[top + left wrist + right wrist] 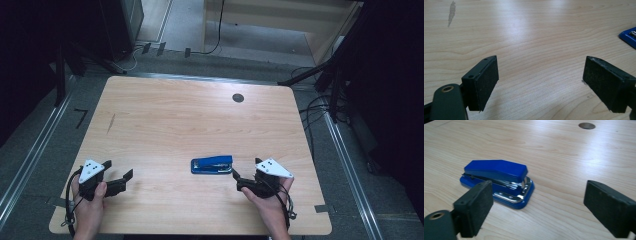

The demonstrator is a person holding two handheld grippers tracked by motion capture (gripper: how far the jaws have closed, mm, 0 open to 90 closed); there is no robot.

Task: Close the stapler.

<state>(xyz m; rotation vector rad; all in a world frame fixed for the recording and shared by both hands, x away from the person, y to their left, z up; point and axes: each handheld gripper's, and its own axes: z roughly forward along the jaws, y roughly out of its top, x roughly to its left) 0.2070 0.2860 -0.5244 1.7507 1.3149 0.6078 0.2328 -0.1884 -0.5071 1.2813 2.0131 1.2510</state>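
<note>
High view has the blue stapler [212, 164] lying flat on the wooden table [190, 115], just ahead of my right gripper [235, 176], whose jaws stand wide apart with nothing between them. Right gripper view puts the stapler near my left jaw, untouched. My left gripper [120, 175] is wide open too, holding nothing, well apart.

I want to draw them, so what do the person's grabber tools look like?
Each one, the left gripper and the right gripper, is black, with a pale three-cornered plate on top dotted with small dark holes. Two flat, rectangular jaws have rough black pads. A thin black cable trails from each.
</note>
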